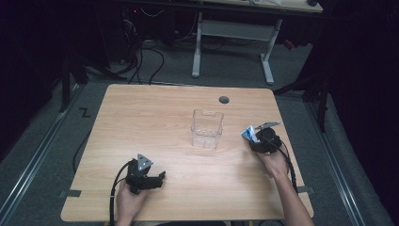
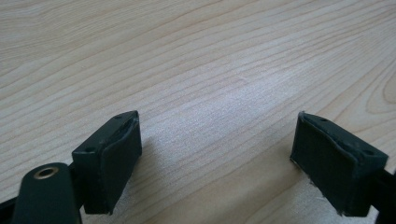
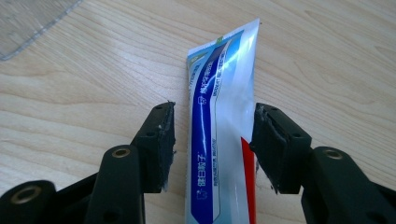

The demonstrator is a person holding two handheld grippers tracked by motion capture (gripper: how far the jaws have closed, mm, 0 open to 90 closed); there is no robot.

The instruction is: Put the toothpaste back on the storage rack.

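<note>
A blue, white and red toothpaste tube (image 3: 219,116) lies on the wooden table (image 1: 155,122) at the right side, its flat crimped end pointing away from the hand. My right gripper (image 3: 214,122) straddles the tube. Its jaws stand open, with a small gap showing beside the left one. From above, the tube (image 1: 249,133) pokes out of the right gripper (image 1: 257,141) toward a clear plastic bin (image 1: 207,128) at the table's middle. My left gripper (image 1: 160,181) rests low at the front left, open over bare wood (image 2: 217,135), with nothing between its pads.
The clear bin's edge (image 3: 32,28) shows at the top left of the right gripper view. A round cable hole (image 1: 224,100) sits near the table's far edge. Behind the table stand a white desk frame (image 1: 268,56) and floor cables (image 1: 150,56).
</note>
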